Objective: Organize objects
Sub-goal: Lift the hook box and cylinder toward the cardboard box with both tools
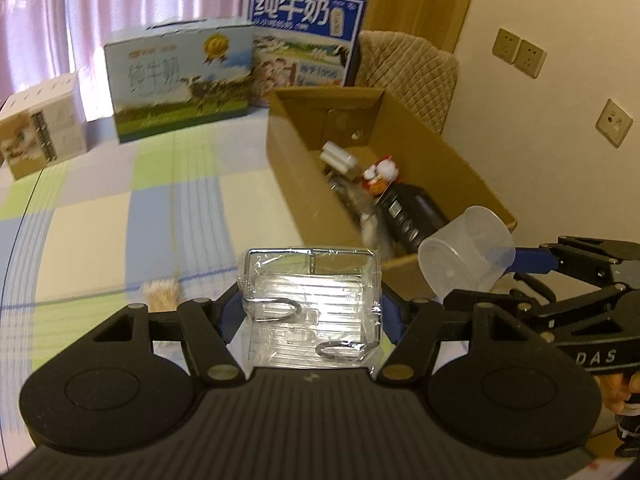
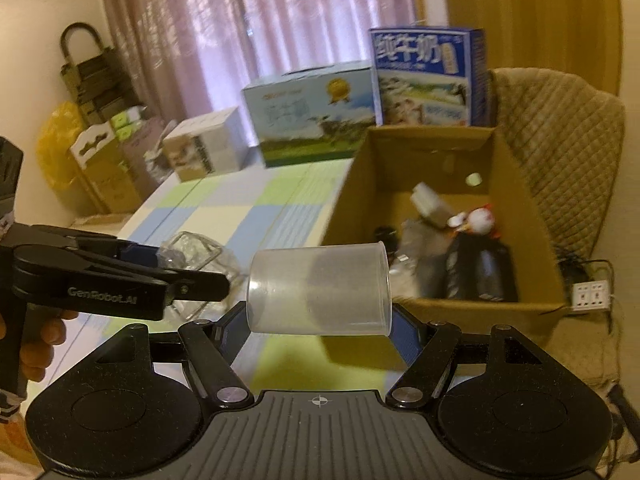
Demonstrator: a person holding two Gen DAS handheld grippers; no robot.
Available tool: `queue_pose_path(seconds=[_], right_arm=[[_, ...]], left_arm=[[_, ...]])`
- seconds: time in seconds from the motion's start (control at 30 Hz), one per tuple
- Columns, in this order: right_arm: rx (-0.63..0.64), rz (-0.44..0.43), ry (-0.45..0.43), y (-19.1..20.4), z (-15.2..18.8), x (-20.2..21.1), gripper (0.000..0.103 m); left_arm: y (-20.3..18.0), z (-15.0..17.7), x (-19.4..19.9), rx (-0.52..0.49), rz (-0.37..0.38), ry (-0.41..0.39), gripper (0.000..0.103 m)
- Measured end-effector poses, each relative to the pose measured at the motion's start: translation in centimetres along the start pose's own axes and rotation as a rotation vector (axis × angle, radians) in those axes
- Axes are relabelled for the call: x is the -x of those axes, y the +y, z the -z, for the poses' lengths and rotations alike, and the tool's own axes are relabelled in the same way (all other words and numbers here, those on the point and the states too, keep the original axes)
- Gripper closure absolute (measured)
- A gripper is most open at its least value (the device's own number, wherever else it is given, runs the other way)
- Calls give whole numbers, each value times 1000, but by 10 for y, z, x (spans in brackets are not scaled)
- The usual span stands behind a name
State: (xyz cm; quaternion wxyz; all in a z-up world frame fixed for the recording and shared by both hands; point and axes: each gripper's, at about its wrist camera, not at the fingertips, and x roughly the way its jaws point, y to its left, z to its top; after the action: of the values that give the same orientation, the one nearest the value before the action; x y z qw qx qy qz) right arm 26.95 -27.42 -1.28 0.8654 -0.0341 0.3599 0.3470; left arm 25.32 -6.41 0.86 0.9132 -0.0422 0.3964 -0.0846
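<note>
Two tongs [image 1: 310, 312] [image 2: 318, 320] grip one packet [image 1: 308, 304], one cup [image 2: 320, 288].

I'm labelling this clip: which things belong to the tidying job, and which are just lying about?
In the job: wrapped wire rack in the left gripper; plastic cup in the right gripper; open cardboard box.
Lying about: milk cartons, quilted chair, wall sockets.

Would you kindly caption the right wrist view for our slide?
Right gripper holds a translucent plastic cup sideways before an open cardboard box.
</note>
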Motion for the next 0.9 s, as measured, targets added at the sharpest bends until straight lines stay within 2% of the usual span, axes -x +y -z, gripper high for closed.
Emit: queue_pose_path(seconds=[0.4, 0.9], right_arm=[[-28, 95, -29, -69, -28, -5, 33], [50, 149, 44, -119, -54, -62, 33]], left_arm=[[-41, -48, -44, -59, 27, -29, 40], [-63, -87, -115, -86, 14, 19, 40]])
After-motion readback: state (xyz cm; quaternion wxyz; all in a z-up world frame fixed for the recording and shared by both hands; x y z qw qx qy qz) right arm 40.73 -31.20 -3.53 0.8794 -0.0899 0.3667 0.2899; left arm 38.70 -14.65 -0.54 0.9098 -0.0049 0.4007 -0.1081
